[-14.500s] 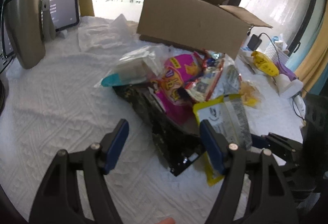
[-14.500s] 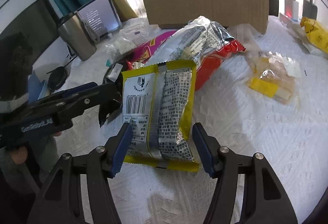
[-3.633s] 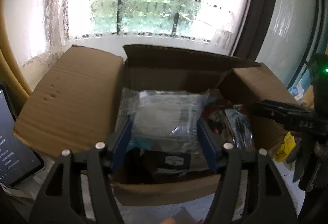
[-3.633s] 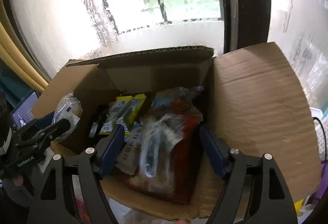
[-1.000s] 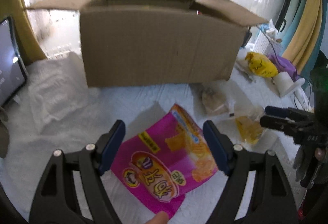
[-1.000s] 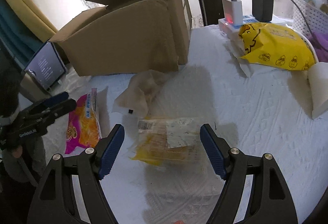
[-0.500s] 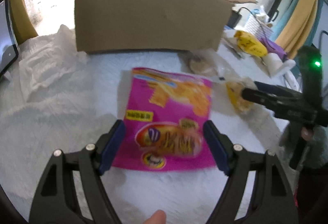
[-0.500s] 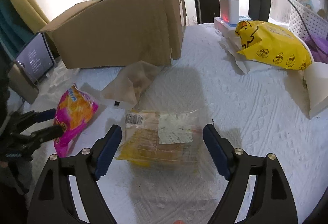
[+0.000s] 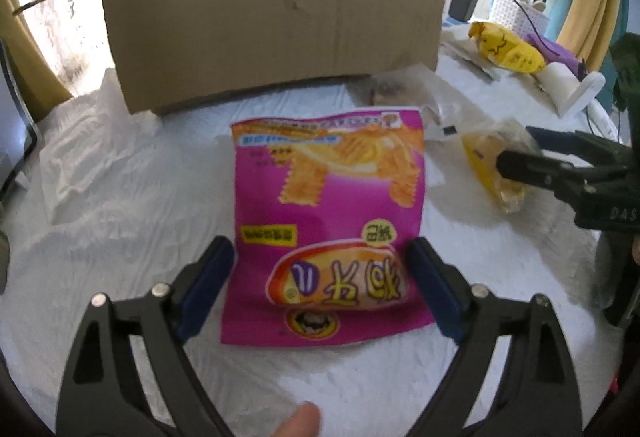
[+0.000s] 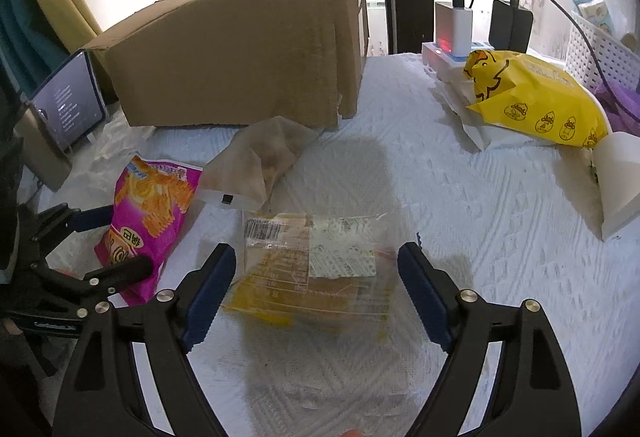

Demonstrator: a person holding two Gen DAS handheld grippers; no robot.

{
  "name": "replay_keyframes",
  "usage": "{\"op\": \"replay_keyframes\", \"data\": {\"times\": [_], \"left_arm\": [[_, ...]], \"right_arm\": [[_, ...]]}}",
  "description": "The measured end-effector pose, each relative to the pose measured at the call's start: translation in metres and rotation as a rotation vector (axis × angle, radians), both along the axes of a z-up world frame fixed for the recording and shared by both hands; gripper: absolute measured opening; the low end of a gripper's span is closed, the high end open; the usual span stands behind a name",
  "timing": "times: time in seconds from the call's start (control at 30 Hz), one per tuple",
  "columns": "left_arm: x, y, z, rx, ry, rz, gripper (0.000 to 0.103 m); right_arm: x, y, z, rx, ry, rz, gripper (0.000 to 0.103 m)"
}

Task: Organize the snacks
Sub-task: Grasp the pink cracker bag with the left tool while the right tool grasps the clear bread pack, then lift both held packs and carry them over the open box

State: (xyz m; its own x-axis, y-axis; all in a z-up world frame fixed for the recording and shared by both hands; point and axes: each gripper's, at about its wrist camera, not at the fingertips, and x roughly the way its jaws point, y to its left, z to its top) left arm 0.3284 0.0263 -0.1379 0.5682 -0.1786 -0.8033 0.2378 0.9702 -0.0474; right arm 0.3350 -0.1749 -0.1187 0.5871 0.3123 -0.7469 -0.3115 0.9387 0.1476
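White-clothed desk (image 10: 460, 197) before the cardboard box (image 10: 240, 69): left hand-held gripper (image 9: 320, 289) spread wide astride the pink snack bag (image 9: 332, 205), right hand-held gripper (image 10: 314, 285) likewise open around the clear yellow packet (image 10: 316, 261), apparently each lined up for grasping.

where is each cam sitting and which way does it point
Left wrist: on the left gripper, looking along its open fingers at the magenta chip bag; a fingertip shows below.
Right wrist: on the right gripper, facing the clear yellow snack pack; the left gripper appears beside.
Shared: both snacks, the cardboard box.
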Motion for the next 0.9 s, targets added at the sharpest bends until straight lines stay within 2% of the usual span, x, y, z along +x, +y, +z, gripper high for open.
{"op": "replay_keyframes", "data": {"times": [0.17,0.23,0.3,0.43,0.63,0.9], "left_arm": [[0.002,0.004,0.001,-0.029,-0.002,0.017,0.088],[0.0,0.004,0.003,-0.036,-0.016,0.014,0.07],[-0.002,0.005,0.005,-0.06,-0.017,0.013,0.057],[-0.005,0.007,0.01,-0.094,-0.023,0.018,0.042],[-0.016,0.009,0.022,-0.136,-0.05,0.018,0.041],[-0.02,0.019,0.049,-0.169,-0.096,0.029,0.04]], "right_arm": [[-0.003,0.002,-0.002,-0.008,-0.025,0.006,0.084],[-0.005,0.001,-0.001,-0.008,-0.035,0.006,0.076],[-0.007,-0.001,0.001,0.009,-0.04,0.009,0.071],[-0.01,-0.007,0.005,0.043,-0.037,0.009,0.067],[-0.018,-0.014,0.019,0.076,-0.053,0.007,0.067],[-0.02,-0.019,0.052,0.103,-0.109,0.011,0.067]]}}
